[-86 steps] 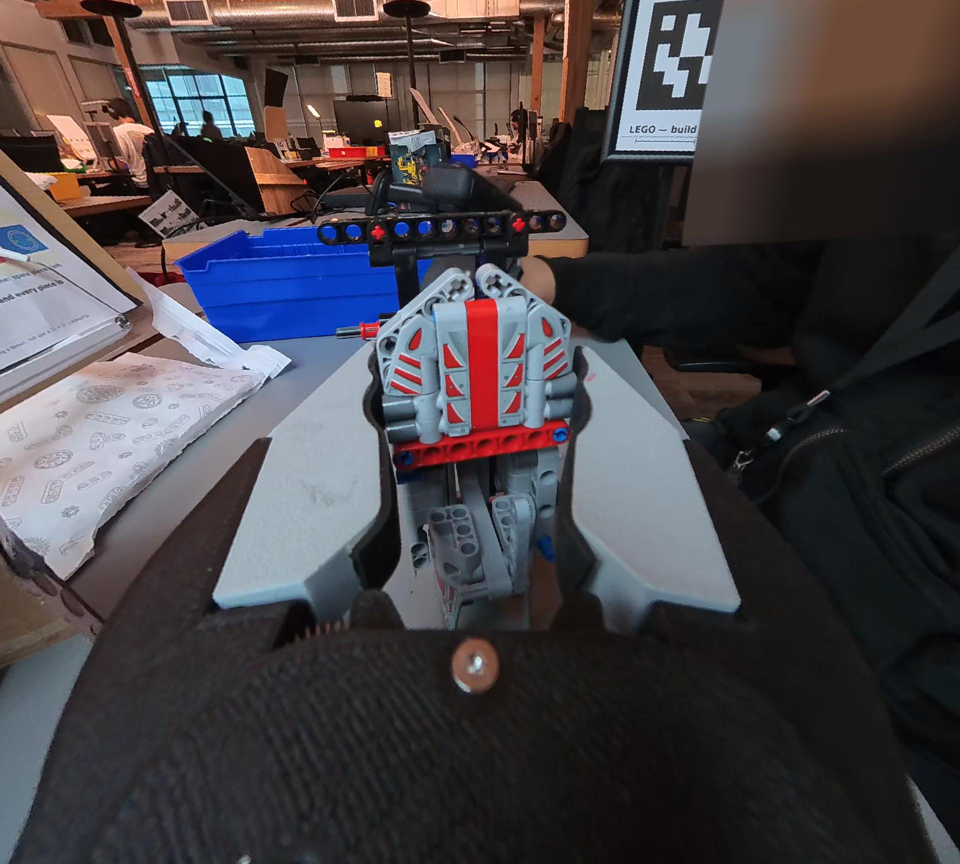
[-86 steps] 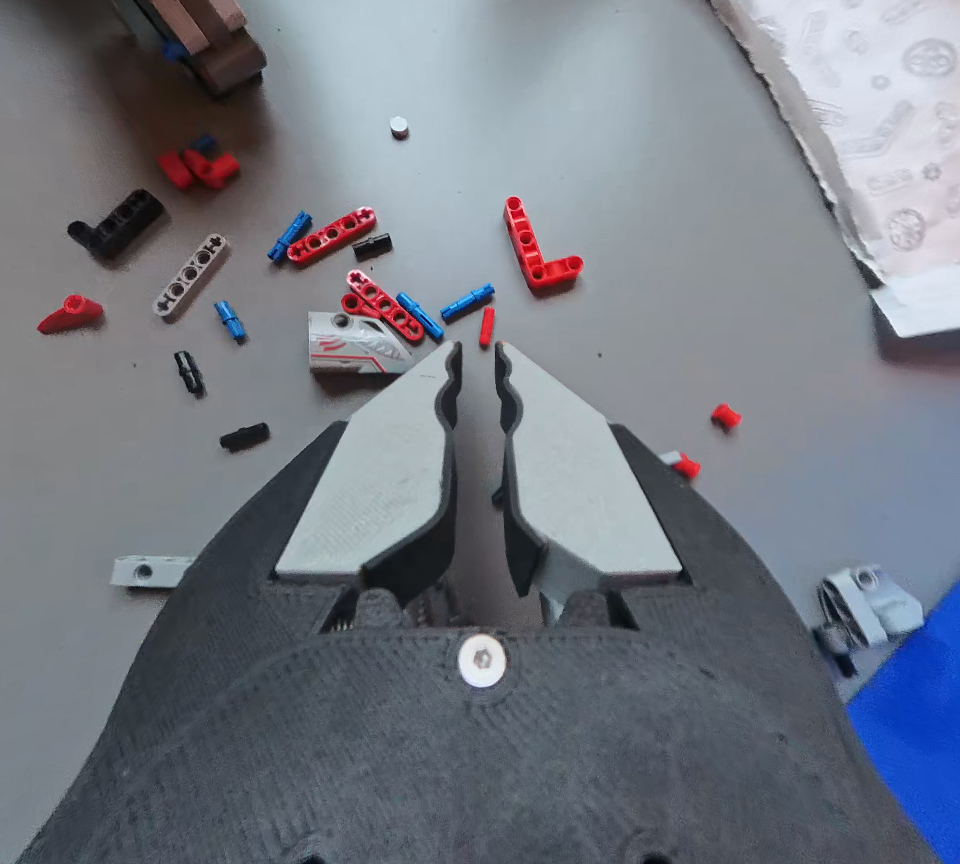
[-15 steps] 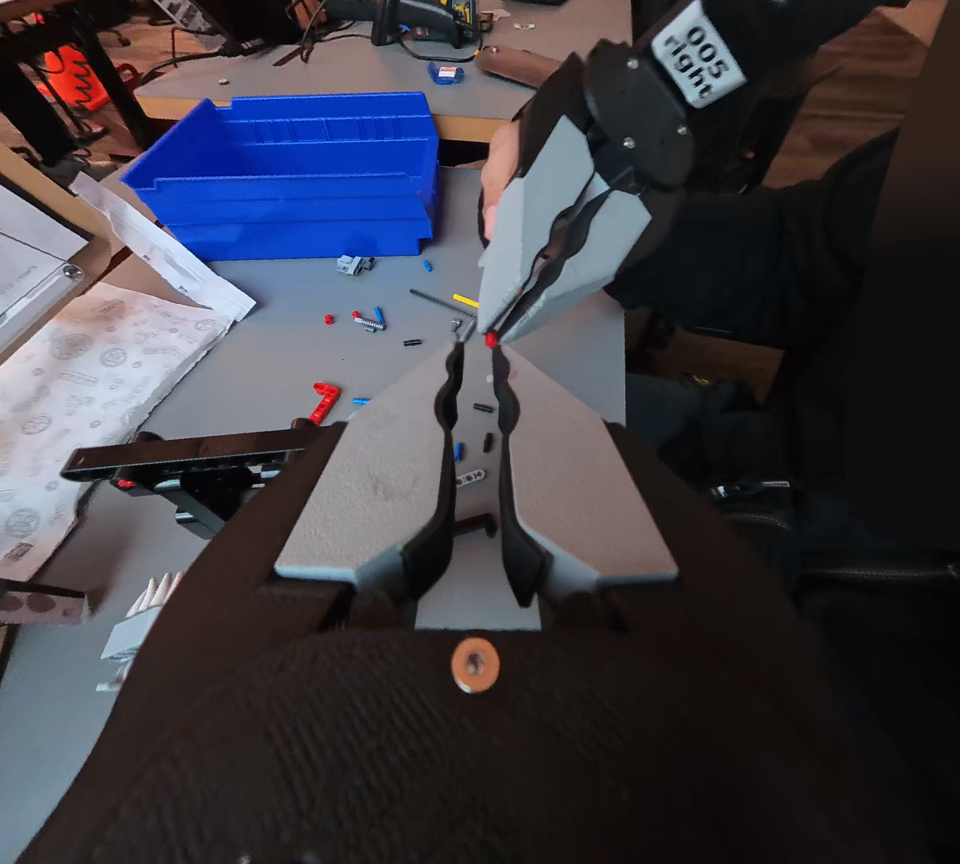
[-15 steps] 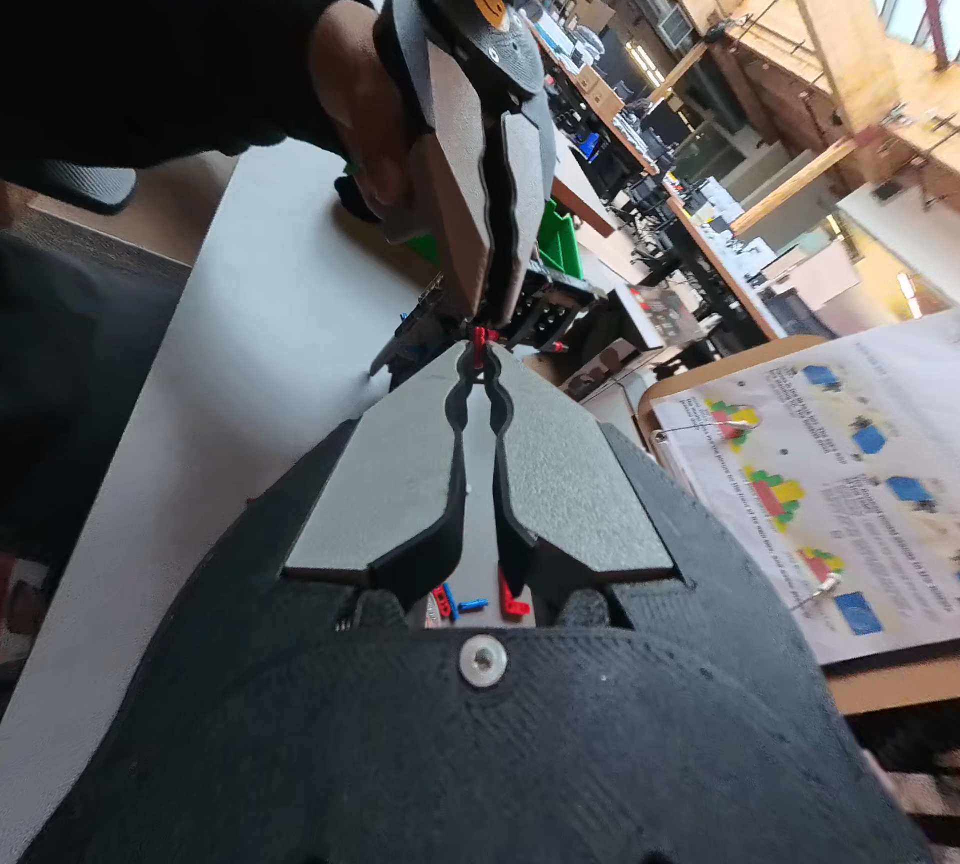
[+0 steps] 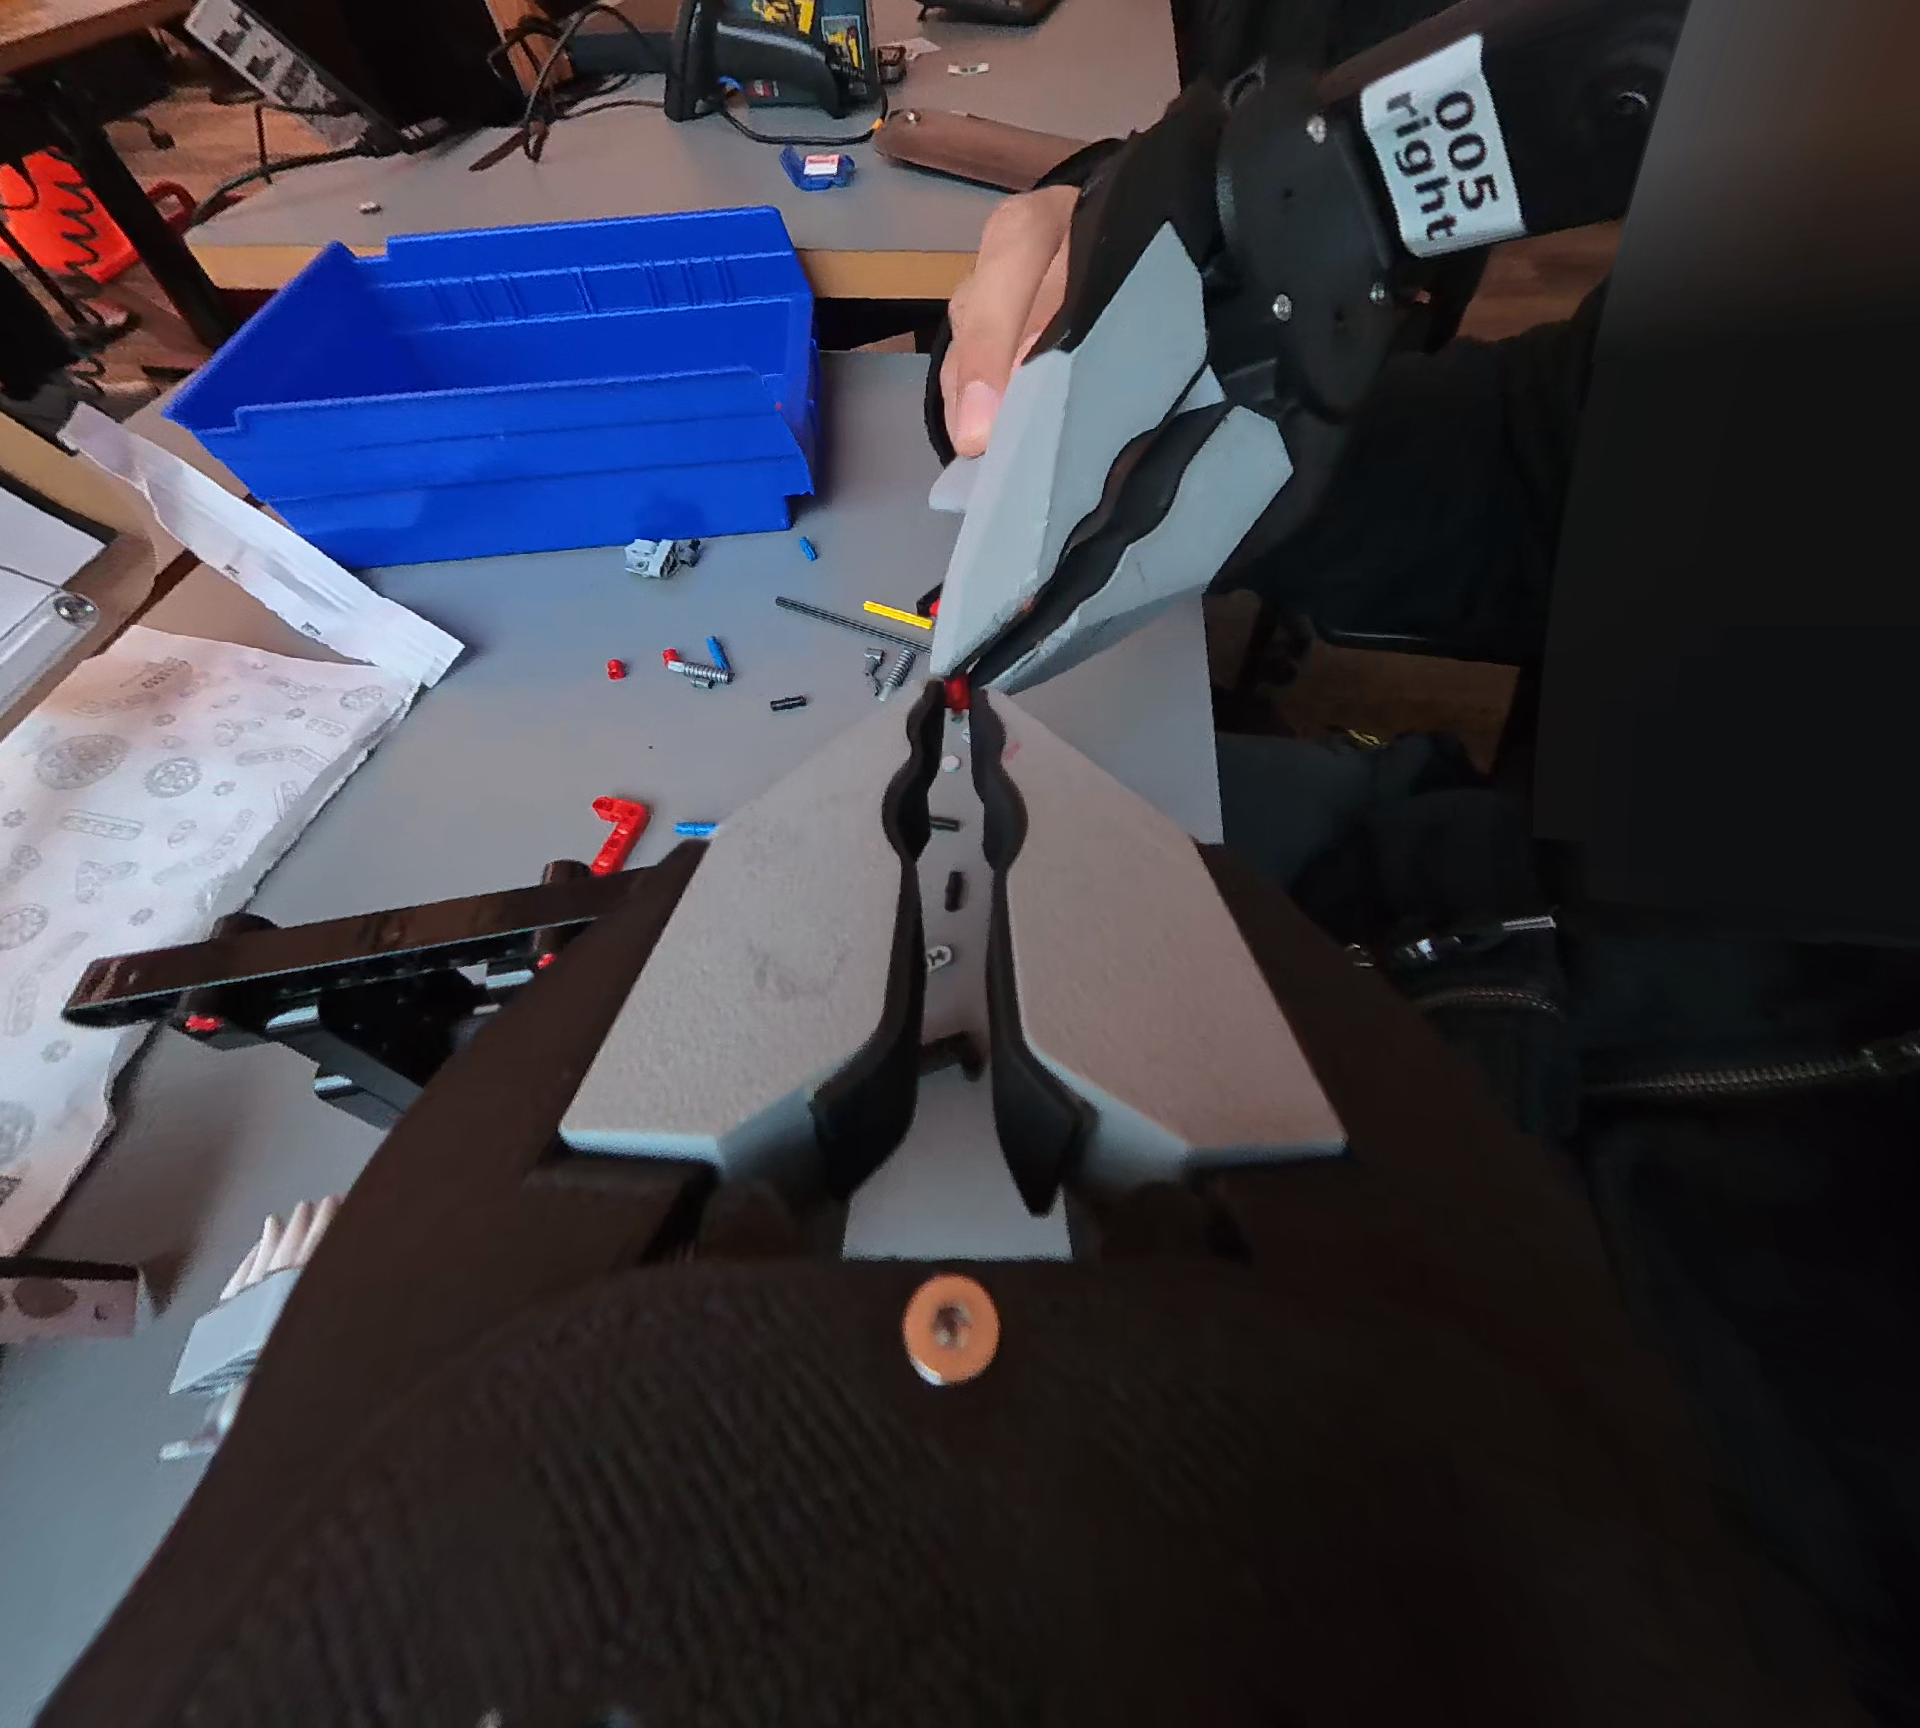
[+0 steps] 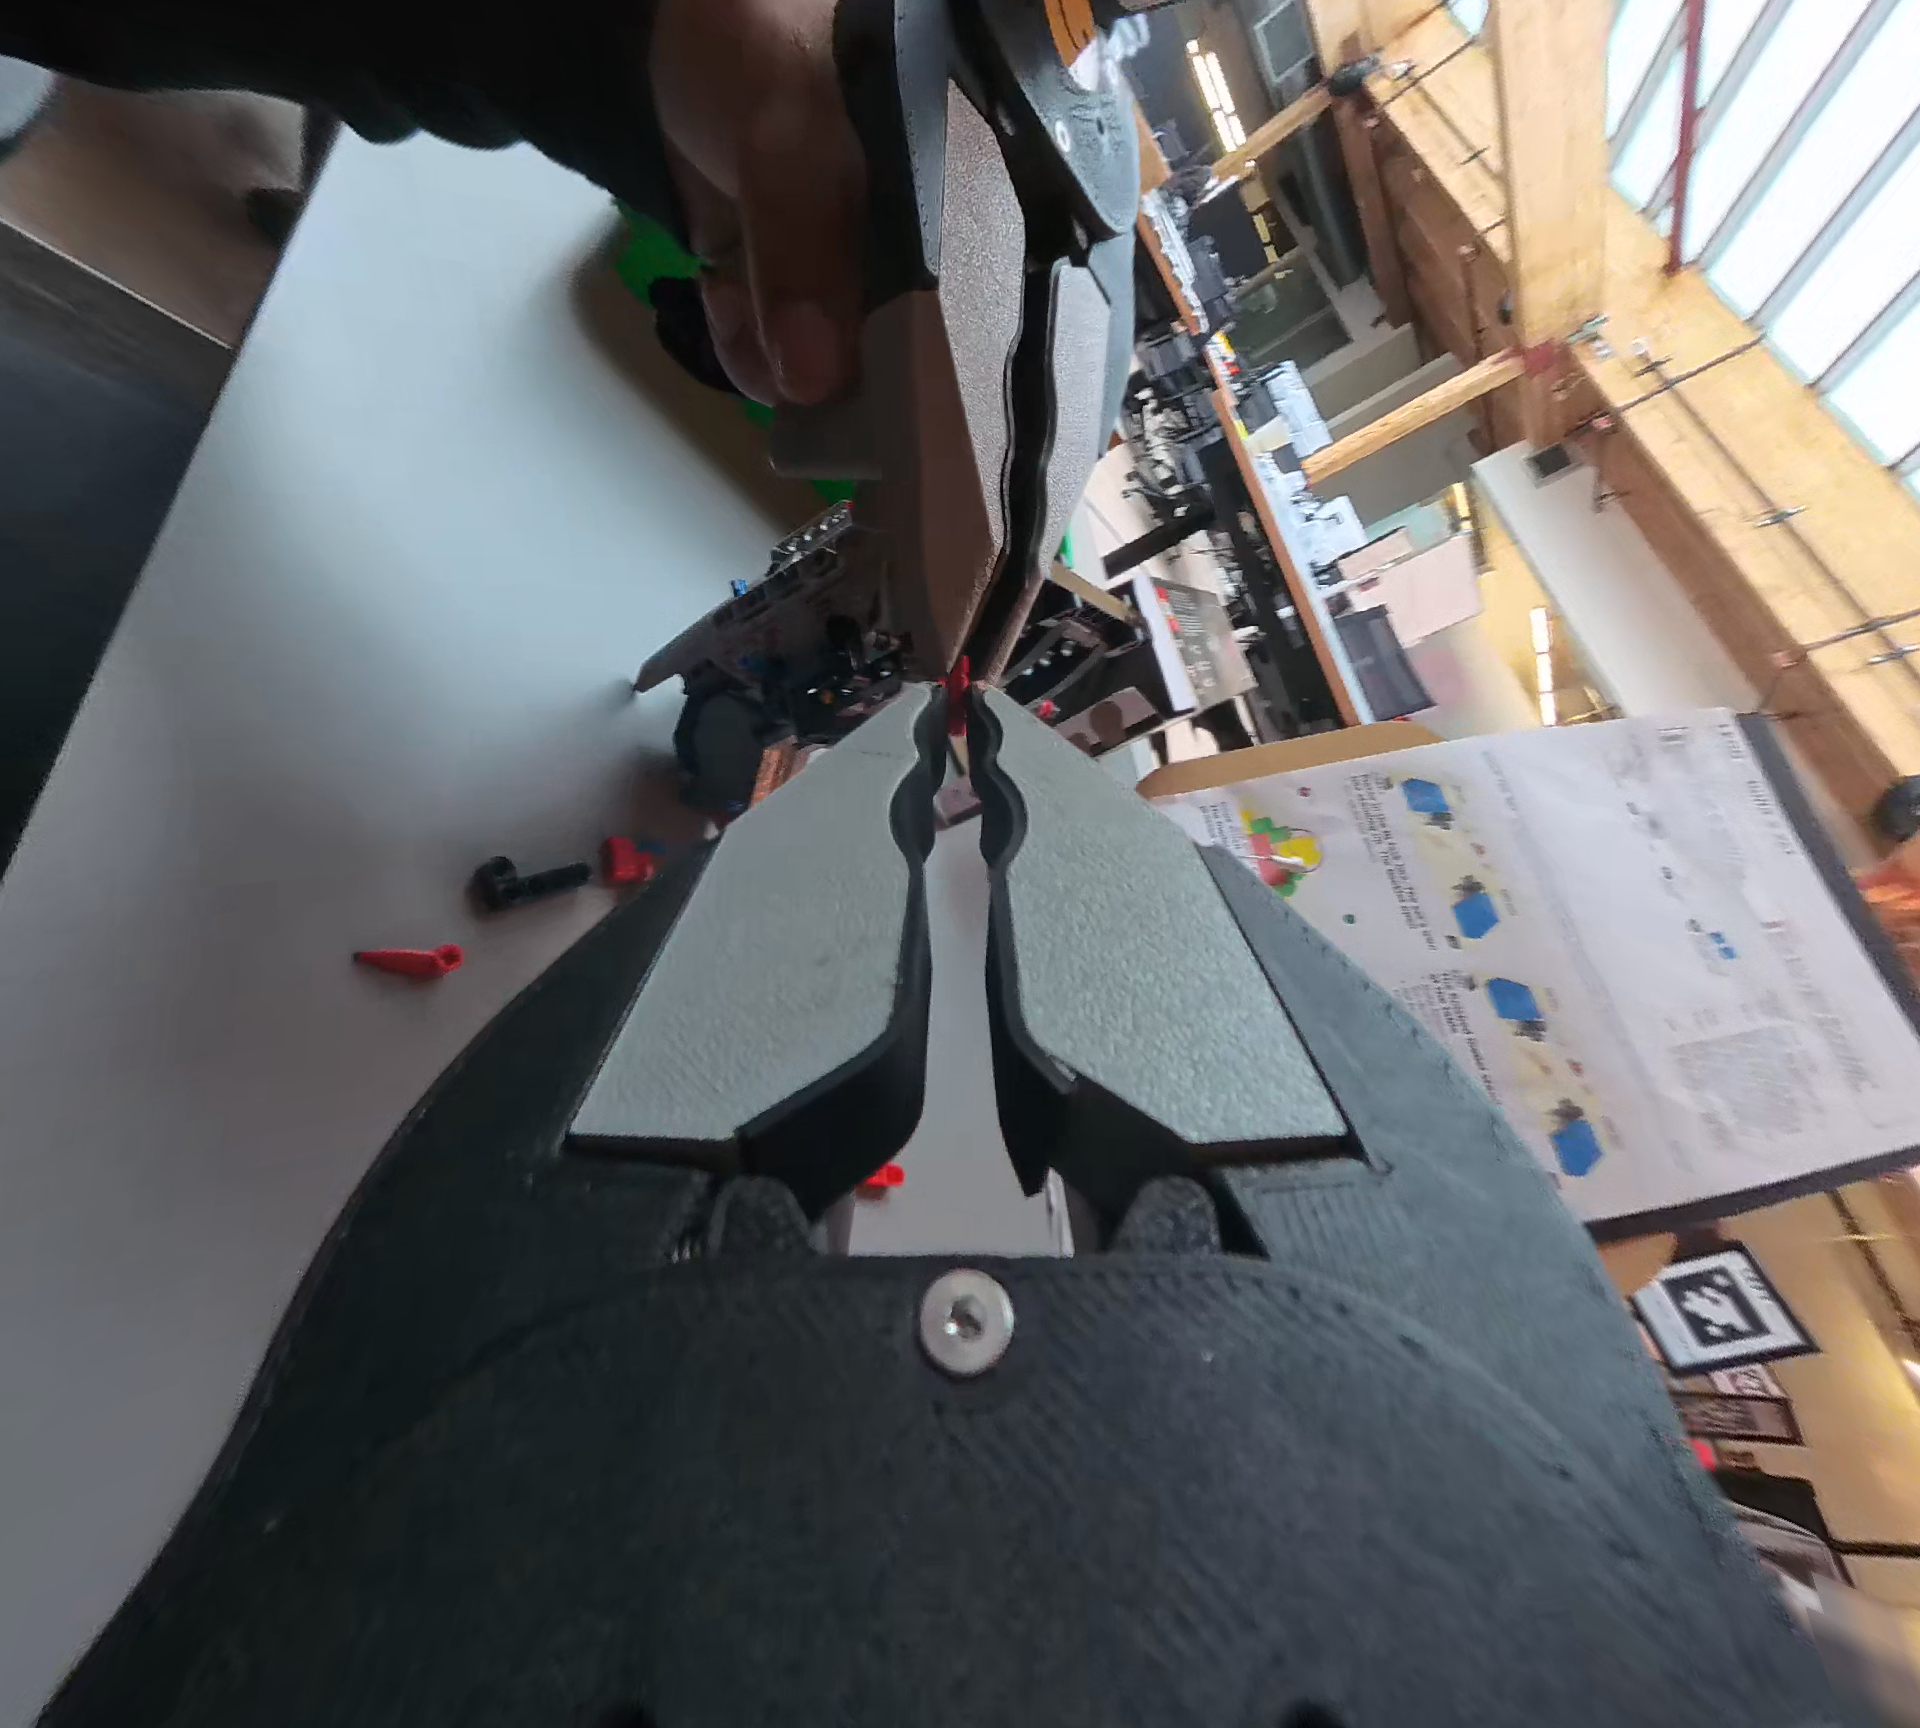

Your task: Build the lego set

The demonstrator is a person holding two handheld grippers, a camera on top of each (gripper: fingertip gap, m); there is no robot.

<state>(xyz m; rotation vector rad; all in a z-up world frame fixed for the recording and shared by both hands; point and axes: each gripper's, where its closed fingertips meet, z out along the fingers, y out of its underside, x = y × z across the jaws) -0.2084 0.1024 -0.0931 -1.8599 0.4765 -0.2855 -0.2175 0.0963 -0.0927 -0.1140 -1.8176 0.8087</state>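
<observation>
Centre of both wrist views: the two grippers meet tip to tip above the desk (image 5: 540, 743), w/ a small red pin (image 5: 956, 693) between them.

Progress, judged from layout: build is part done. A black-beamed sub-assembly (image 5: 343, 961) w/ grey panels lies at lower left of the left wrist view, partly hidden by the gripper body; same model shows mid-left in the right wrist view (image 6: 790, 639). Many loose parts are unused on the desk: red L-beam (image 5: 620, 829), blue and black pins, a spring-like piece (image 5: 707, 670), a thin black axle and a yellow one near frame centre. Blue bin (image 5: 520, 390) sits upper left, paper bag (image 5: 156, 795) at far left, instruction sheet (image 6: 1558, 930) at right of the right wrist view. Est. a good deal of assembly remains.

Fingers:
- Right gripper (image 6: 954, 710): nearly closed, narrow gap at the tips, pinching the red pin (image 6: 954, 702). Pin stands proud of the tips.
- Left gripper (image 5: 951, 722): also nearly closed, slim gap down the length. Tips sit at the pin's free end. Contact appears likely, but whether it actually grips the pin or only touches it cannot be told.

Step in hand, as judged: a hand-over or re-grip of the pin in mid-air, prior to seating it in the model. Risk: small part, easily dropped.
</observation>
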